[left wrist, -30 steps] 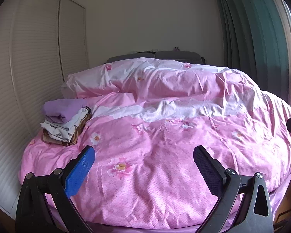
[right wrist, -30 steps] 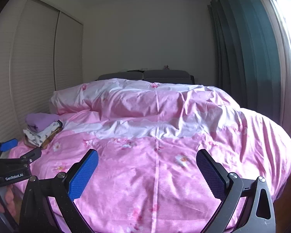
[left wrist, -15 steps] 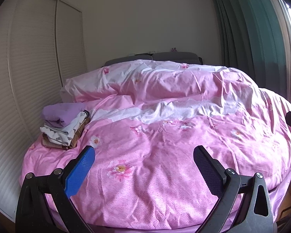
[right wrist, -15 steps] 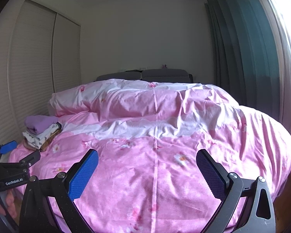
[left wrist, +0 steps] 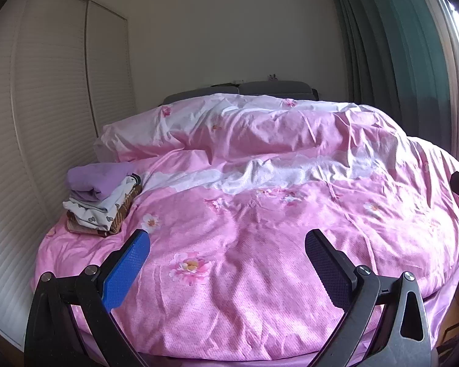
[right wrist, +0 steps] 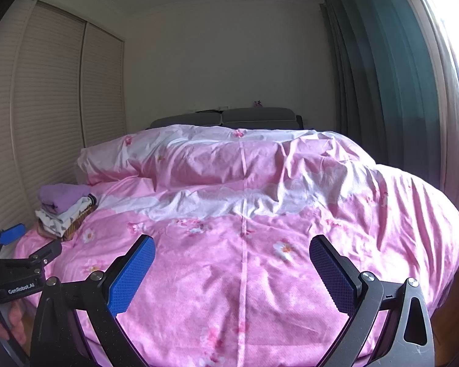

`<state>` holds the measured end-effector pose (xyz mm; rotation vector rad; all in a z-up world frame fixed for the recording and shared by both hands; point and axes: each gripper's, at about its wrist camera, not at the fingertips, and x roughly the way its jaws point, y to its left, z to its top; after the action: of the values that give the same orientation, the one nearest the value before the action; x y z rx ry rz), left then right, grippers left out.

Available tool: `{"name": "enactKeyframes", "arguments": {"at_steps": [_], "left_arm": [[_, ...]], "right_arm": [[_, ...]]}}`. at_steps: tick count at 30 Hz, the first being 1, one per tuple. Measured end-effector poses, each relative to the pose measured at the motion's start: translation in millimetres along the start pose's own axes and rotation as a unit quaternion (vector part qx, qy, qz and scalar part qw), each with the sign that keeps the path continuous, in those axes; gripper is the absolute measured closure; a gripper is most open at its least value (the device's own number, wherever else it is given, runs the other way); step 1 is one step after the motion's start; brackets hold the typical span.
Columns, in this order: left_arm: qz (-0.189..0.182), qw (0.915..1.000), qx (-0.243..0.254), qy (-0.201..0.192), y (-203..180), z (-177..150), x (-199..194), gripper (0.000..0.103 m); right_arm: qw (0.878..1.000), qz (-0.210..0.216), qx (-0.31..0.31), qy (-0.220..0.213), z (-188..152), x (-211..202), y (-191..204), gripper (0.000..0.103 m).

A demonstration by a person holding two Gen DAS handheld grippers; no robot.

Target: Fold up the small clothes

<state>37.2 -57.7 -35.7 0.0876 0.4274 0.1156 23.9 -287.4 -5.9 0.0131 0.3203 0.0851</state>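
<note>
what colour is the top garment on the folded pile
Plain lilac purple top garment; clearest in the left wrist view.

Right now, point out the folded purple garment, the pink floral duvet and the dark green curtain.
Folded purple garment (left wrist: 99,177): left wrist view, its top face.
Pink floral duvet (left wrist: 260,244): left wrist view, bare middle.
Dark green curtain (right wrist: 391,91): right wrist view, middle pleats.

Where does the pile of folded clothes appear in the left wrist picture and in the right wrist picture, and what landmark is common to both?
Left wrist view: the pile of folded clothes lies at the left, on the pink bed cover, above the blue finger pad.
Right wrist view: the pile lies at the far left, just above the left gripper.
Shared landmark: the grey headboard at the far wall.
</note>
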Motion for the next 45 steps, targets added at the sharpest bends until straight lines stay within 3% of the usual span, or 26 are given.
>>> {"name": "enactKeyframes", "arguments": {"at_steps": [45], "left_arm": [[-0.002,1.0000,0.001,0.002,-4.3,-0.4,-0.9,0.000]], "right_arm": [[1.000,-0.005,0.005,-0.001,0.5,-0.9,2.9,0.001]]}}
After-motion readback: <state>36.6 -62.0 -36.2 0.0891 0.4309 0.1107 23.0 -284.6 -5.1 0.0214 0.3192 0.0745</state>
